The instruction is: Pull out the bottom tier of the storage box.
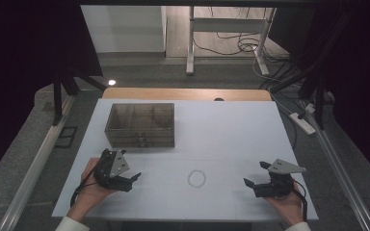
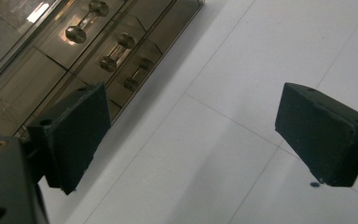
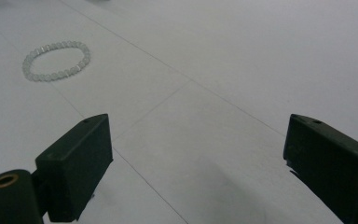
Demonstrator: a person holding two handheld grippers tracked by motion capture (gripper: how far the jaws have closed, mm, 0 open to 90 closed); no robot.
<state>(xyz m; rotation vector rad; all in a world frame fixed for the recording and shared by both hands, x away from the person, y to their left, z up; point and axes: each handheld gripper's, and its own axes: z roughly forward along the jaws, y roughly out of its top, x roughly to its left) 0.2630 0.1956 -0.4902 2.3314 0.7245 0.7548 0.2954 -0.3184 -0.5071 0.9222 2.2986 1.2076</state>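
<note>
A clear bead bracelet [image 1: 189, 179] lies flat on the white table [image 1: 231, 130], near the front and between my two grippers. A smoky see-through box with small drawers [image 1: 140, 124] stands at the back left. My left gripper [image 1: 130, 182] is open in front of the box, holding nothing. In the left gripper view its jaws [image 2: 191, 126] stand wide apart over bare table, and the drawer knobs [image 2: 116, 51] show at the upper left. My right gripper [image 1: 256, 174] is open at the front right. Its view [image 3: 196, 154] has the bracelet [image 3: 86, 56] ahead to the upper left, well apart from the jaws.
The person's hands come in from the table's front edge. A wooden strip [image 1: 188, 94] runs along the far edge. Beyond it are a desk frame [image 1: 226, 38] and loose cables [image 1: 250, 45] on the floor, and a power strip [image 1: 303, 122] lies off the right side.
</note>
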